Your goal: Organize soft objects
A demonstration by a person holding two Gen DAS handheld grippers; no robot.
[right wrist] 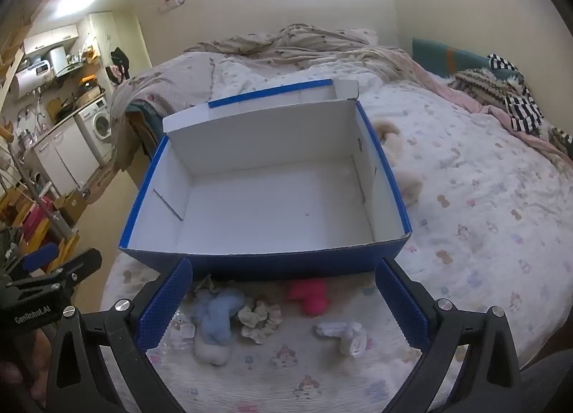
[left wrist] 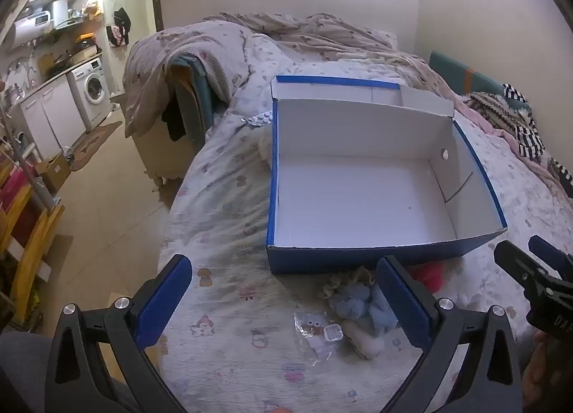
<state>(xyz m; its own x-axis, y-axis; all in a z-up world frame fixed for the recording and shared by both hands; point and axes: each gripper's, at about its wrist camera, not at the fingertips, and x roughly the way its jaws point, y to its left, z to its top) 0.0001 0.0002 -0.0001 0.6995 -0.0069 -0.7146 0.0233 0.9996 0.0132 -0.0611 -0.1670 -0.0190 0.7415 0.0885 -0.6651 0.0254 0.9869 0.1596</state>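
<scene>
You are holding the left gripper (left wrist: 283,302) and right gripper (right wrist: 283,305) spread, empty; crowded soft toys (right wrist: 218,309) are risking a double grab; the box (right wrist: 263,262) is shifting easily on the bed (right wrist: 483,234).

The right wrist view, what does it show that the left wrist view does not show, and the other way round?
Only the right wrist view shows the small white item on the bedsheet and the cream plush lying to the right of the box. Only the left wrist view shows a silvery item behind the box's left far corner. Both show the empty blue box on the bed, the light blue soft toy, the pink soft toy, and both grippers open, the left and the right.
</scene>
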